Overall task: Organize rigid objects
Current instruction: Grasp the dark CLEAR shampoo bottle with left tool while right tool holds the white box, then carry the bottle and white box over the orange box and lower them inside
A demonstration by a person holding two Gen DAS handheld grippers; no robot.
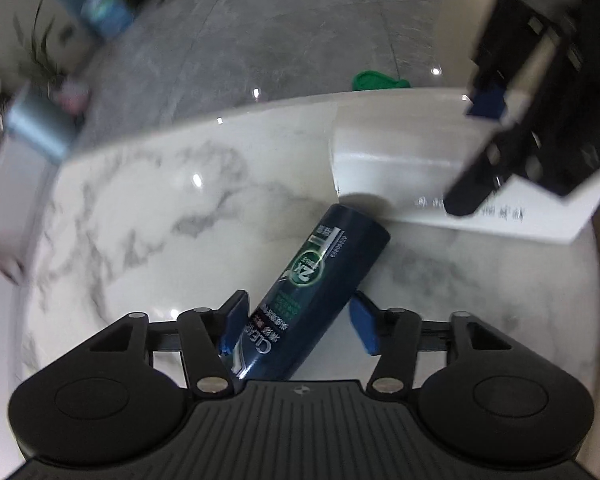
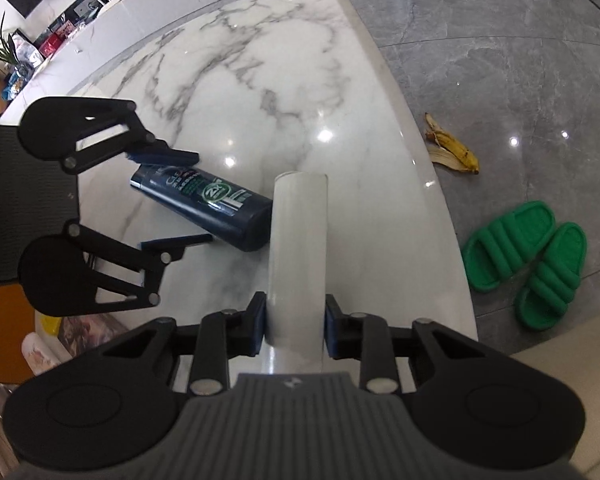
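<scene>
A dark blue shampoo bottle [image 1: 320, 280] [image 2: 204, 204] lies on its side on the white marble table [image 1: 140, 220] [image 2: 280, 80]. My left gripper [image 1: 298, 322] [image 2: 176, 200] points down over it with a finger on either side of its cap end. The jaws stand wider than the bottle, with a gap at one pad, so nothing is gripped. My right gripper [image 2: 295, 326] [image 1: 476, 152] is shut on a long white box [image 2: 298, 248] [image 1: 388, 168]. The box's far end rests on the table against the bottle's base.
The table's rounded edge runs close on the right in the right wrist view. Beyond it on the grey floor lie a banana peel [image 2: 454, 146] and green slippers [image 2: 528, 256] [image 1: 376, 80]. A cluttered shelf and a plant [image 2: 4, 52] stand at the far left.
</scene>
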